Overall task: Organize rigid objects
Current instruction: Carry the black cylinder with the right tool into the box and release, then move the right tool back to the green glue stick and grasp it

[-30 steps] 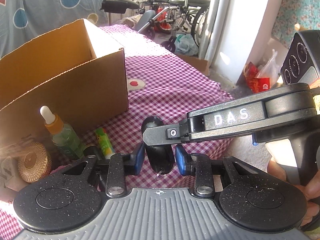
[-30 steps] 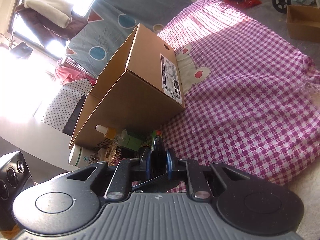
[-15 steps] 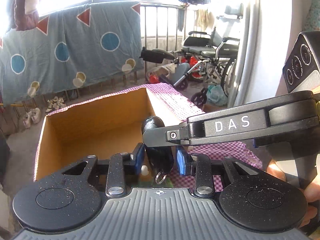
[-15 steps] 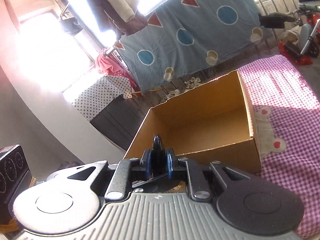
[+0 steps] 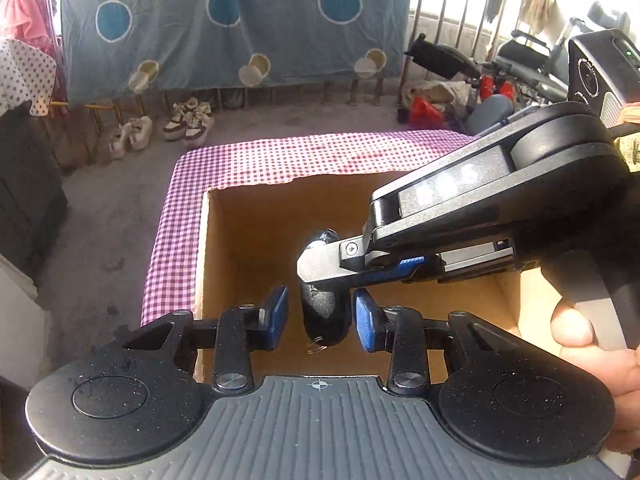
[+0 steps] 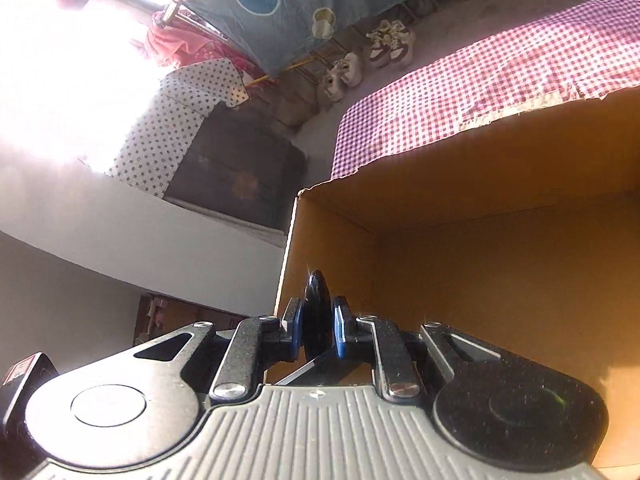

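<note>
My right gripper (image 6: 316,332) is shut on a black oval key fob (image 6: 317,312) and holds it over the open cardboard box (image 6: 500,264). In the left wrist view the right gripper (image 5: 320,268) reaches in from the right, with the fob (image 5: 324,312) hanging between my left gripper's blue pads (image 5: 276,316). My left gripper (image 5: 322,318) is open and does not touch the fob. The box (image 5: 240,240) lies below both grippers, and its inside floor looks bare.
The box stands on a purple checked tablecloth (image 5: 280,156). Beyond the table are a blue dotted sheet (image 5: 240,20), shoes (image 5: 188,120) on the floor, and a wheelchair (image 5: 520,60) at the right. A dark cabinet (image 6: 236,176) stands at the left.
Both grippers have risen from the table beside the box to above its open top, tilting down into it. The right gripper still holds the fob.
</note>
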### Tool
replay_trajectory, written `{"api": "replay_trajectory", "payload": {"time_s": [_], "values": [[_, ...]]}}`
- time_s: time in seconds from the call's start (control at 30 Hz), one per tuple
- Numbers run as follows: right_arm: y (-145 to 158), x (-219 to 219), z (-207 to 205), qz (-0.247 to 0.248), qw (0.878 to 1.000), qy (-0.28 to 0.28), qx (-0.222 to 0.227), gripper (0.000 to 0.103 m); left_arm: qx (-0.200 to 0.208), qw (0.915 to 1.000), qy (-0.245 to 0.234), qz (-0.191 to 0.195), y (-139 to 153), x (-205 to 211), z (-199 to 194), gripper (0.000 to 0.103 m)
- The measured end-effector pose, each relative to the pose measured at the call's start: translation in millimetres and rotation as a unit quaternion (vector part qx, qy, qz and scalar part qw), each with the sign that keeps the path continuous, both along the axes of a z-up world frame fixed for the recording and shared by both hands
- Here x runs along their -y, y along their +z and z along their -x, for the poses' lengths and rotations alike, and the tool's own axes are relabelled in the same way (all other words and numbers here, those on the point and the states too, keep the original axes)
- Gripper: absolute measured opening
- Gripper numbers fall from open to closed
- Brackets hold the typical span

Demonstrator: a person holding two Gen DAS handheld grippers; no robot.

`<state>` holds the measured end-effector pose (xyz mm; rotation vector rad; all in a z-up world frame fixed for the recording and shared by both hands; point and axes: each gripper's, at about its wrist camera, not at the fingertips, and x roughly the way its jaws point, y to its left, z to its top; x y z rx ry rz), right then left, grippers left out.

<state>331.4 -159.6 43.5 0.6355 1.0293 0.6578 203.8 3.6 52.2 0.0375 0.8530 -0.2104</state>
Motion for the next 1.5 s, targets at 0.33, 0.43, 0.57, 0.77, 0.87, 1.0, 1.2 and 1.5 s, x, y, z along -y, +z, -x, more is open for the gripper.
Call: {"api": "replay_trajectory", "payload": {"time_s": [0.33,0.43,0.57,0.77,0.87,1.0,1.2,1.5], "values": [[-53.8,-36.4,-58.2,0.046,0.998,-0.013,-0.052,0.020,0.015,0.9993,0.027,0.022,8.2,-27.5,5.3,0.040],[-59.7,-36.7,-61.6,0.050,0.997,-0.022,-0.056,0.020,0.017,0.9993,0.023,0.025,9.7,-26.9,9.0,0.041],[-53.3,-26.8,-53.7,0.042,0.997,-0.025,-0.052,0.021,0.022,0.9990,0.023,0.032,14.3,-30.2,9.4,0.042],[-8.3,16.7,4.8,-0.002,1.000,-0.026,-0.001,0.021,0.047,0.9978,0.010,0.046,33.7,-30.0,35.9,0.044],[13.5,48.9,50.8,-0.026,0.999,-0.027,0.035,0.021,0.065,0.9966,-0.006,0.051,45.3,-24.7,60.7,0.050],[28.8,90.4,127.3,-0.046,0.995,-0.036,0.084,0.025,0.080,0.9946,-0.035,0.056,50.8,-15.0,94.5,0.058],[8.3,143.9,233.4,-0.042,0.985,-0.095,0.134,0.041,0.062,0.9927,-0.085,0.060,32.8,7.2,128.2,0.060],[-63.4,160.7,286.4,0.030,0.972,-0.191,0.131,0.041,0.035,0.9836,-0.173,0.039,-25.2,74.0,162.6,0.060]]}}
